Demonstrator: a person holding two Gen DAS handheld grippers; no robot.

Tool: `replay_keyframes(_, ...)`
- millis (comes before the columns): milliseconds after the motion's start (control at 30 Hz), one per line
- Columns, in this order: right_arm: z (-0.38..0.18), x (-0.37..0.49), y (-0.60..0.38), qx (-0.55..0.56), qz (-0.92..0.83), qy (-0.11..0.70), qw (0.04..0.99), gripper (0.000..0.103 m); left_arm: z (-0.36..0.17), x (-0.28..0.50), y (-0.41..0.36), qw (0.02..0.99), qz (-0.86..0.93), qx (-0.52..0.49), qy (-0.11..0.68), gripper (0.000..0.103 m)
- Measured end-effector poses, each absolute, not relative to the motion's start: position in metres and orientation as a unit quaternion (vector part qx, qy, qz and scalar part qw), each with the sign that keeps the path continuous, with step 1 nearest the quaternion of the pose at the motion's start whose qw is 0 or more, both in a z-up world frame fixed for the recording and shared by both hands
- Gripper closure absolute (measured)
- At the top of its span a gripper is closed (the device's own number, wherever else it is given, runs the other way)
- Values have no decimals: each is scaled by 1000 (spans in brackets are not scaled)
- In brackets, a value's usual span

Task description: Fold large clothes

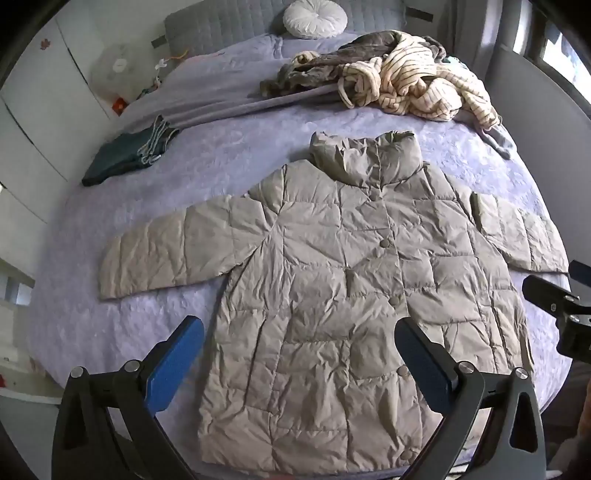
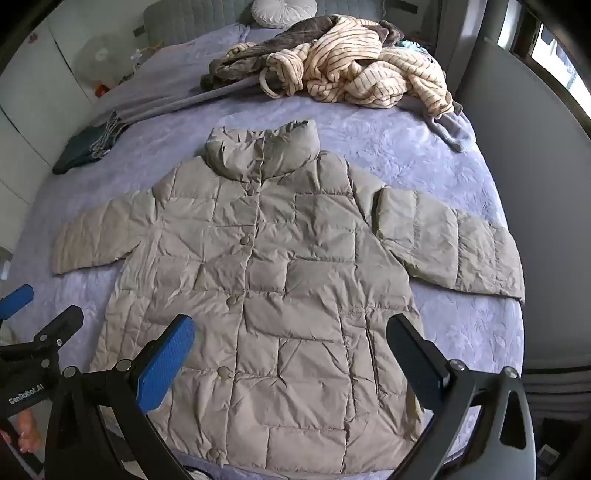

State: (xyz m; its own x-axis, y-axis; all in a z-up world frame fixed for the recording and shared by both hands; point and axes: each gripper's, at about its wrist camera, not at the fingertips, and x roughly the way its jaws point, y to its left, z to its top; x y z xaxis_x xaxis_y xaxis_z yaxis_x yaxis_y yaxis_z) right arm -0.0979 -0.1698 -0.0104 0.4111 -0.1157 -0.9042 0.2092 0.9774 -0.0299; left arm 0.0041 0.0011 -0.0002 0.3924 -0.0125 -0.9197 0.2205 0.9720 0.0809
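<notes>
A beige quilted puffer jacket lies flat, front up and buttoned, on the lilac bedspread, sleeves spread to both sides and collar toward the headboard. It also shows in the right wrist view. My left gripper is open and empty, held above the jacket's lower half near the hem. My right gripper is open and empty, also above the lower half. The right gripper's body shows at the left view's right edge; the left gripper shows at the right view's left edge.
A heap of striped cream and grey-brown clothes lies near the headboard. A folded dark teal garment sits at the bed's left side. A round white cushion rests against the headboard. White cabinets and a fan stand at left.
</notes>
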Motion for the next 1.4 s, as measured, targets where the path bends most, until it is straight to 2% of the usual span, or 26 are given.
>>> replay_keyframes(233,-4,-96,-166,22,-109,528,842,0,11,5,14,840,-80,68,532,0)
replay_keyframes(1400,-4,-91,-169,11,-110,536,837,0,5,9,-6,835,-82,86,537,0)
